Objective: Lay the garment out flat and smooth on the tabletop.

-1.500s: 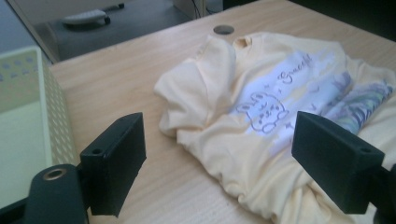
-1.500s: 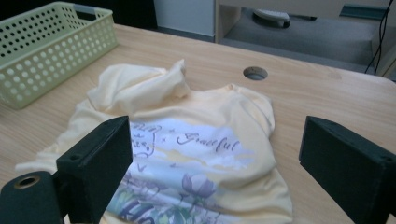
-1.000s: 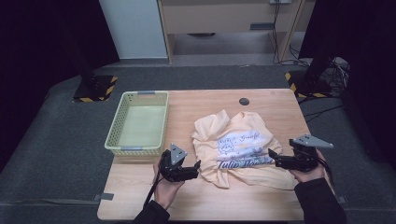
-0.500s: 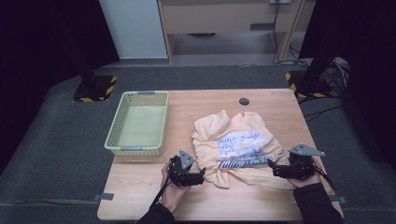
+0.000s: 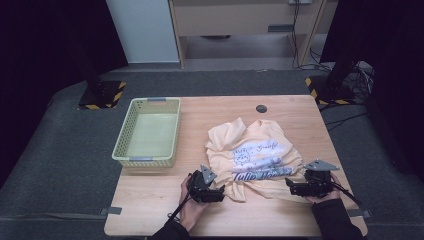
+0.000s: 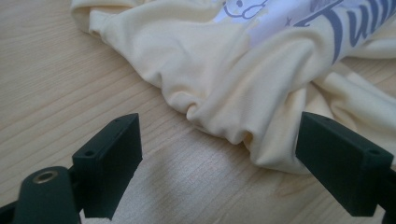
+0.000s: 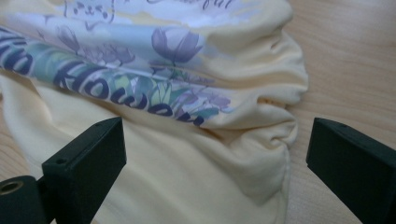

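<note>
Along the near edge of the light wooden table [image 5: 150,210], both hands have sunk over the last second from a hover to table height, drawing closer to the crumpled pale yellow printed T-shirt [image 5: 252,155]. The left gripper [image 5: 216,195] now sits at the shirt's near left corner; in the left gripper view its black jaws stand wide apart with a bunched fold of the hem [image 6: 243,126] between them, the pads not yet pressing on cloth. The right gripper [image 5: 294,188] has dropped to the shirt's near right edge, its jaws likewise spread wide around the gathered fabric [image 7: 261,135] without touching it. My reading is that both grippers are lined up to pinch the near hem together, probably to lift and spread the shirt; no grip is made yet. The shirt lies in the table's right half, towards the middle. Farther left, at the far left corner, the pale green plastic mesh basket [image 5: 125,145] stands well apart from it.
</note>
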